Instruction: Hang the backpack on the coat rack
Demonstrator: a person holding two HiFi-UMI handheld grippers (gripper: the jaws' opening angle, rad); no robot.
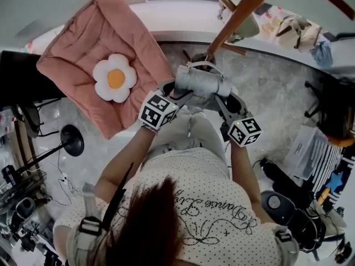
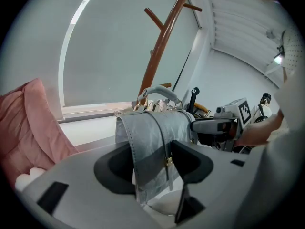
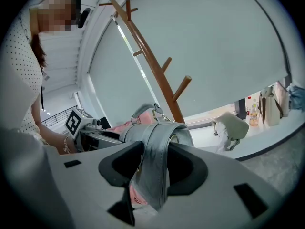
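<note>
grey backpack held in front of the coat rack, below its pegs. left gripper and right gripper each clamp one side (top handle free). a loosening hold could drop it short of a peg.

Grey marbled floor — pale blind (drawn), white sill, pink cushion.
</note>
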